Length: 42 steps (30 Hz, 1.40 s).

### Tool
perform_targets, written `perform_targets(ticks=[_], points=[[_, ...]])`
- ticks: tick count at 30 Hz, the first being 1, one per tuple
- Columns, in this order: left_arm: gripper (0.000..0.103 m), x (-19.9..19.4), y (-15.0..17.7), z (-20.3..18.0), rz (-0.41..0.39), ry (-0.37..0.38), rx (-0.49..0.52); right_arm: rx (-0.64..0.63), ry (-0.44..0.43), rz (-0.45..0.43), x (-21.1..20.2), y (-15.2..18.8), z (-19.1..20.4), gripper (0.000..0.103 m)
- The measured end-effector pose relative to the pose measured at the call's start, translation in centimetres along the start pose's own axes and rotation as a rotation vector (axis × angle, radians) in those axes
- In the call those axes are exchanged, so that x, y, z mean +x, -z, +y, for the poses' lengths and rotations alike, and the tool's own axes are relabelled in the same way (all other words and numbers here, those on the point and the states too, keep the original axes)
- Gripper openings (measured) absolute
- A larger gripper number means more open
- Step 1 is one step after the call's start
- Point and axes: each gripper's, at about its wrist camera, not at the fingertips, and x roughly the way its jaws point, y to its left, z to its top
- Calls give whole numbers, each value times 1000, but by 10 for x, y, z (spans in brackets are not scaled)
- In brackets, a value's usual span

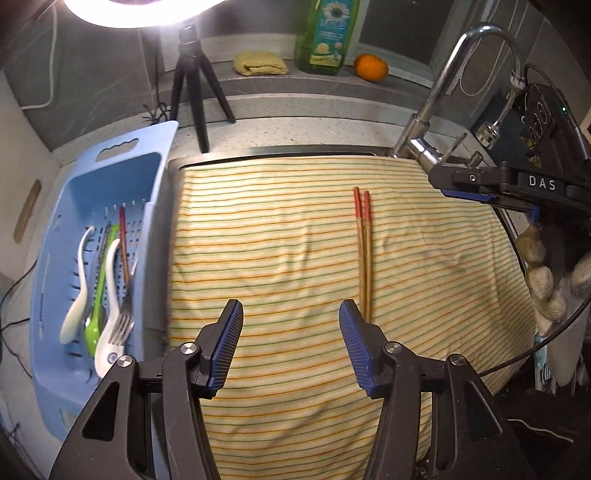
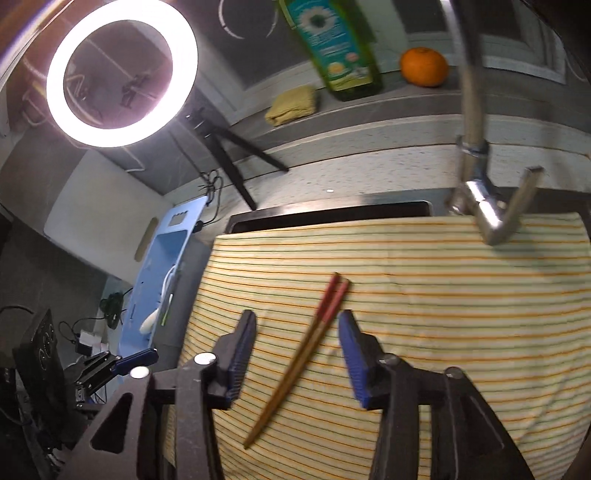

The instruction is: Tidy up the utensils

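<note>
Orange [image 2: 424, 66] beside green dish-soap bottle [image 2: 332, 48]

Layout: cloth-covered sink centre, basket to its left, ledge behind.

The chopsticks [image 1: 364, 251] lie side by side on the cloth [image 1: 277, 236], right of its middle. The basket [image 1: 88, 206] stands just beside the cloth's left edge, holding spoons [image 1: 79, 288] and a fork [image 1: 123, 317]. The faucet [image 1: 428, 144] rises at the cloth's far right corner. Behind, a tripod [image 1: 195, 85] stands on the counter; on the ledge sit a sponge [image 1: 260, 63], bottle [image 1: 328, 33] and orange [image 1: 371, 67], left to right.
</note>
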Motion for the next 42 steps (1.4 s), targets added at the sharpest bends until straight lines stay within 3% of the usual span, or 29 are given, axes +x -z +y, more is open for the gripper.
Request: perform_targets(ticks=[7, 15, 22, 34, 42], points=[[68, -9, 9, -33, -61, -84, 42, -17, 50, -39, -19, 9, -15, 48], [70, -3, 14, -28, -53, -82, 21, -81, 124, -54, -27, 23, -6, 57], [70, 10, 16, -18, -20, -61, -2, -27, 117, -30, -26, 31, -16, 57], [70, 43, -1, -25, 48, -44, 43, 63, 124, -44, -43, 48, -40, 57], [70, 73, -23, -46, 89, -88, 156, 133, 114, -71, -53, 55, -53, 57]])
